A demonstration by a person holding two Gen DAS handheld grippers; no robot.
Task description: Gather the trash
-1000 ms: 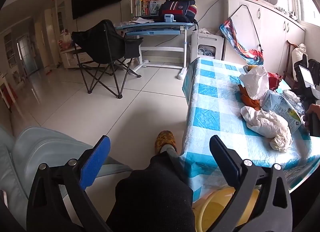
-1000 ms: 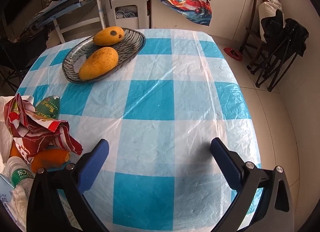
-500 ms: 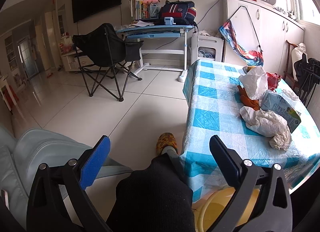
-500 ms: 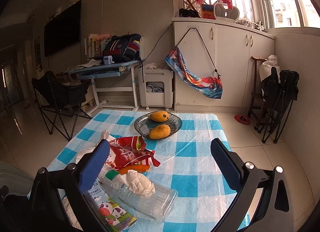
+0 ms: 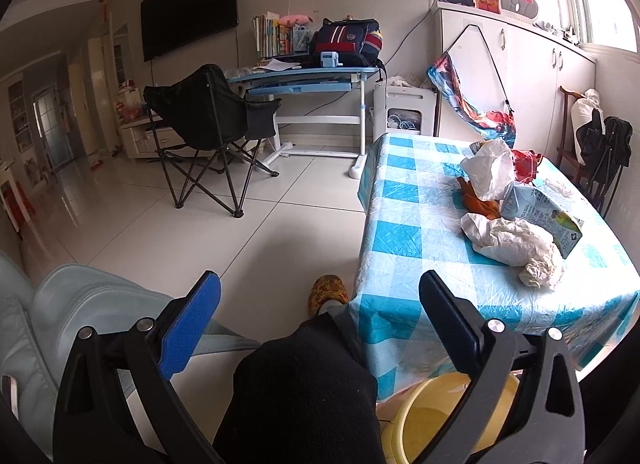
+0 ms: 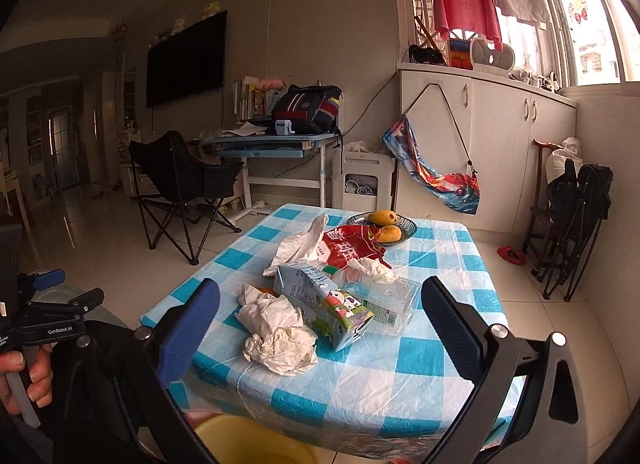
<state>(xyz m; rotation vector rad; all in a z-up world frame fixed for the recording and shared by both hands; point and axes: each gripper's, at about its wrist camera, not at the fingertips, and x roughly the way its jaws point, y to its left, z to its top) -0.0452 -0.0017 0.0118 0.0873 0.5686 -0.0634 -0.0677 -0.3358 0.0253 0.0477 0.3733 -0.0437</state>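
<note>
While both tools (image 5: pixel 320 296) (image 6: pixel 320 300) gape empty, crumpled white trash (image 6: pixel 280 332) (paper) lies heaped.

Two fisheye views, each looking forward between a gripper's two spread fingers. The left wrist view sits low beside the person's knee, off the table's (image 5: pixel 404 199) near left corner, facing across the floor toward a black folding chair (image 5: pixel 208 119) and a blue desk (image 5: pixel 308 75). The right wrist view sits higher, close to the table's (image 6: pixel 440 264) near edge, facing along it. Both views share the table's checked top, the crumpled paper (image 5: pixel 516 244) (image 6: pixel 280 328), the carton (image 5: pixel 540 211) (image 6: pixel 324 304), chair, desk and cabinets.
</note>
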